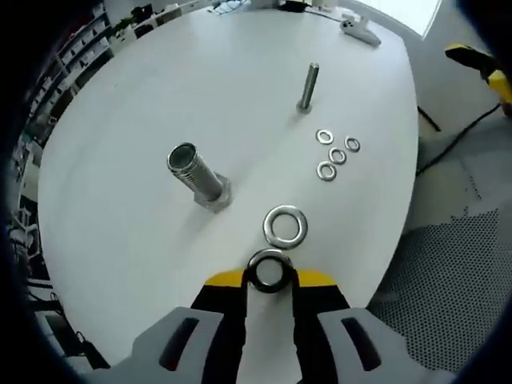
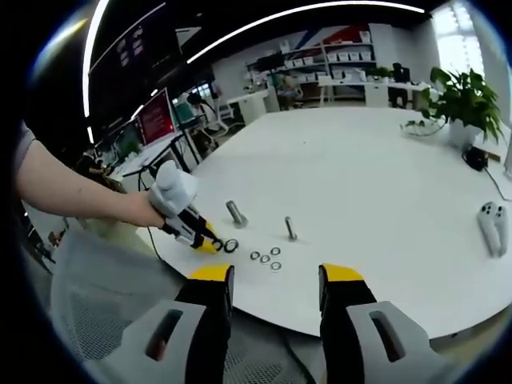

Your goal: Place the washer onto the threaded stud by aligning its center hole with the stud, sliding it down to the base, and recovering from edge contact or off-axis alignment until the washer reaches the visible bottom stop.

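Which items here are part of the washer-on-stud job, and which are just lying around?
Job:
left tool, shut on a large washer
large threaded stud
second large washer on the table

Lying about:
small bolt
four small washers
white controller
potted plant
right tool, open and empty

Steel washer gripped upright; threaded stud stands near.

Ahead of the right gripper a large white round table spreads out, with a potted plant at its far right edge. Beyond it stand white shelves with boxes, monitors to the far left, and curved ceiling light strips overhead.
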`<state>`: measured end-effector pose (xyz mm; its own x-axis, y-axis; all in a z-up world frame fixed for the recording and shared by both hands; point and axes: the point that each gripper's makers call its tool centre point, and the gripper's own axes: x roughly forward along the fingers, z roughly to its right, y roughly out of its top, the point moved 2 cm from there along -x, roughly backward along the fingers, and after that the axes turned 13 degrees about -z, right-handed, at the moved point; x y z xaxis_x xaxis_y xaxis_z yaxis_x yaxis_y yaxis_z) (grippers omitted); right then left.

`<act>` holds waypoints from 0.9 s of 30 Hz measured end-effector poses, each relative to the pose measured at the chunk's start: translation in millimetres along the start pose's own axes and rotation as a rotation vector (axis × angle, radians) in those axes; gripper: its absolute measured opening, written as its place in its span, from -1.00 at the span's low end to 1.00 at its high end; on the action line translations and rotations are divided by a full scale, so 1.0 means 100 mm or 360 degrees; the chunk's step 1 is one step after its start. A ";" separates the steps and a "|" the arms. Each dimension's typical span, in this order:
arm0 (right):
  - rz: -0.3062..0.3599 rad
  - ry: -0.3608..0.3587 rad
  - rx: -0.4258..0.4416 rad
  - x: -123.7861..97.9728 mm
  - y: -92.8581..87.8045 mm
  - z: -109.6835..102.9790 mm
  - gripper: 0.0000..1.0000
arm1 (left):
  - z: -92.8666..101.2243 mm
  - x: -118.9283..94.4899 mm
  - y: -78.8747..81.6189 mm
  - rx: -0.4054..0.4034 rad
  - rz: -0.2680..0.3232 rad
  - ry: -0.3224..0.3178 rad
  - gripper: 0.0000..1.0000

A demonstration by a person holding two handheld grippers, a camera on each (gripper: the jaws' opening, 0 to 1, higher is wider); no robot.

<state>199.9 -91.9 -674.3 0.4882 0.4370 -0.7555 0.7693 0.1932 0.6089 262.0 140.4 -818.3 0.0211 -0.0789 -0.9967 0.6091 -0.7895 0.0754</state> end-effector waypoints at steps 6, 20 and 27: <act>-0.0010 0.0001 -0.0008 0.01 -0.01 0.00 -0.12 | -0.04 0.00 0.01 -0.0022 0.0002 0.0004 -0.63; -0.0010 0.0001 -0.0006 0.01 -0.01 0.00 -0.12 | -0.10 -0.20 0.11 -0.0065 0.0175 0.0034 -0.63; -0.0003 0.0003 0.0001 0.00 0.00 0.00 -0.13 | -0.13 -0.39 0.23 -0.0068 0.0280 0.0086 -0.63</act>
<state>199.8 -91.6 -674.8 0.4857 0.4384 -0.7562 0.7705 0.1938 0.6072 285.3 133.2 -778.3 0.1720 -0.1796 -0.9686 0.6251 -0.7400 0.2483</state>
